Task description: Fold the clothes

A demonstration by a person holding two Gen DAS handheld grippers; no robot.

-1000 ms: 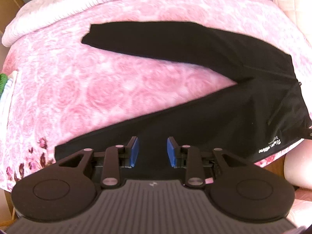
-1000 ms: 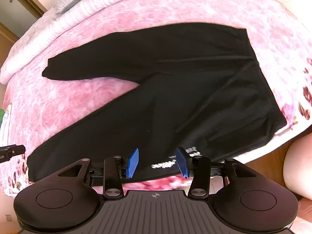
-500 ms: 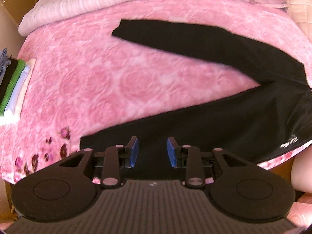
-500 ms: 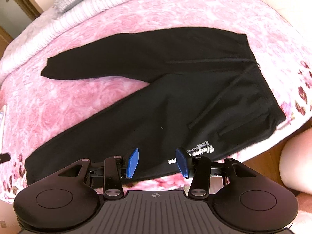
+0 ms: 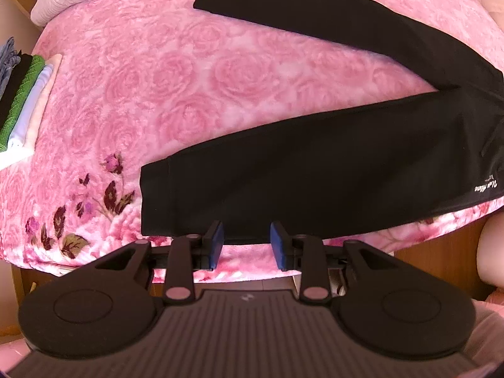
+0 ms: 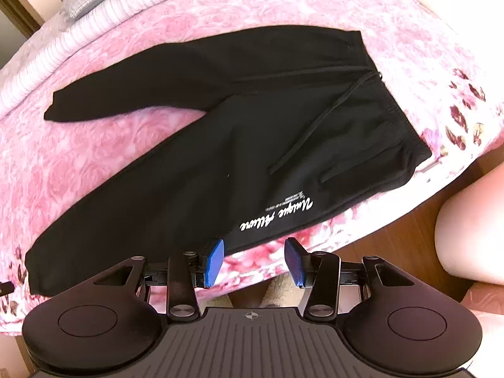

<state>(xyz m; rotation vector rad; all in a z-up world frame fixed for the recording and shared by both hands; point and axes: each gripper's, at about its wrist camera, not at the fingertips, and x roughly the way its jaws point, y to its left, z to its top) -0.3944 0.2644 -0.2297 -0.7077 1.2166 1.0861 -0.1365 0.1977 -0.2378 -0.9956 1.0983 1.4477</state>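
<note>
Black jogging trousers (image 5: pixel 315 163) (image 6: pixel 252 132) lie flat on a pink rose-patterned bedspread (image 5: pixel 157 94), legs spread in a V, waistband to the right. White script lettering (image 6: pixel 277 214) marks the near leg. My left gripper (image 5: pixel 247 242) is open, above the bed's near edge just below the near leg's cuff (image 5: pixel 157 198), nothing between its blue pads. My right gripper (image 6: pixel 254 260) is open too, over the bed's edge just below the lettering, holding nothing.
A stack of folded clothes (image 5: pixel 22 100) sits at the bed's left edge. A ribbed pale blanket (image 6: pixel 78 34) runs along the far side. Wooden floor (image 6: pixel 403 236) shows beneath the bed's near edge, and a pale rounded cushion (image 6: pixel 472 223) stands at the right.
The left gripper has travelled left along the near leg toward its cuff, bringing the folded stack into view. The right gripper has drifted slightly right toward the waistband. Both stay open.
</note>
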